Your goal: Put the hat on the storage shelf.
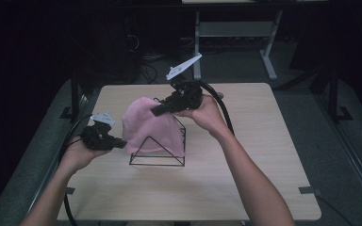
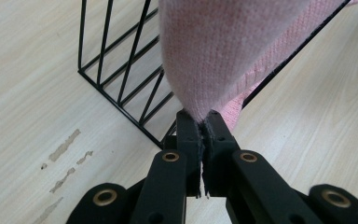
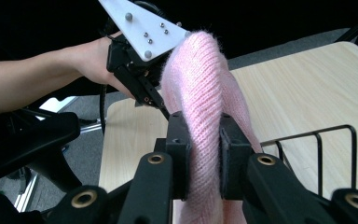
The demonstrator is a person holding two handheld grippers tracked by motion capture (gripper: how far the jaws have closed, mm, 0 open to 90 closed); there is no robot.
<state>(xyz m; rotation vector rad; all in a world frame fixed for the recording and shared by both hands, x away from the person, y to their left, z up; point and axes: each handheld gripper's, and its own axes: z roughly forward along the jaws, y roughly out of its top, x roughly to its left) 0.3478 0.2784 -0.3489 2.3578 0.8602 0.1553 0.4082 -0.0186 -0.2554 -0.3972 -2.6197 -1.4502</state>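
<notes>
A pink knitted cloth (image 1: 146, 125) hangs over a black wire rack (image 1: 158, 151) in the middle of the table. My left gripper (image 1: 122, 142) is at the cloth's left edge and is shut on it; in the left gripper view the jaws pinch a tip of the pink cloth (image 2: 205, 60) at the left gripper (image 2: 204, 122). My right gripper (image 1: 156, 111) is above the rack at the cloth's top, shut on a thick fold. The right gripper view has the fold of pink cloth (image 3: 204, 116) squeezed between the pads of the right gripper (image 3: 204, 140).
The rack's wire bars (image 2: 121, 70) stand on the light wooden table (image 1: 245, 179). Another table's legs (image 1: 268, 56) stand behind on the grey floor. A dark chair base (image 3: 37, 144) lies off the table's edge.
</notes>
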